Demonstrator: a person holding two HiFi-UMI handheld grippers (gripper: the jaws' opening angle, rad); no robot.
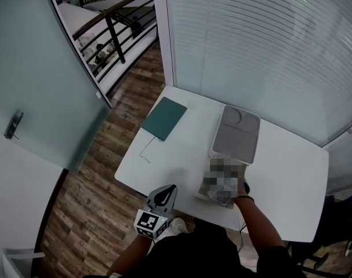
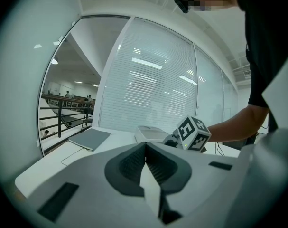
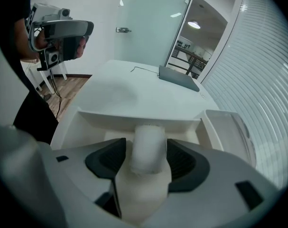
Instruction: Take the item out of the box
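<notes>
Currently the right gripper (image 3: 146, 145) is down inside the open white box (image 3: 134, 120), jaws spread wide. The white roll (image 3: 147, 133) stands between them. The pads sit just beside the roll on both sides with slivers of gap, so it is not clamped. The roll is a soft-looking white cylinder, and it rests on the box floor near the far wall, roughly centred. The box sits on the white table (image 1: 187, 155), toward the person's edge. A mosaic patch covers most of it in the head view, so the right gripper can't be made out there, only the forearm reaching in. The grey lid (image 1: 236, 133) lies flat just beyond the box, inner side up with two round recesses. It seems to touch the box edge, but it's hard to tell if it's hinged on. The left gripper (image 1: 164, 196) is held off the near table edge, left of the box and well apart from it. In the left gripper view, its jaws are closed together with nothing between them (image 2: 145, 147). A dark teal laptop (image 1: 164, 118) lies shut at the far left corner of the table, and a thin cable (image 1: 145, 149) trails from it toward the table edge.
</notes>
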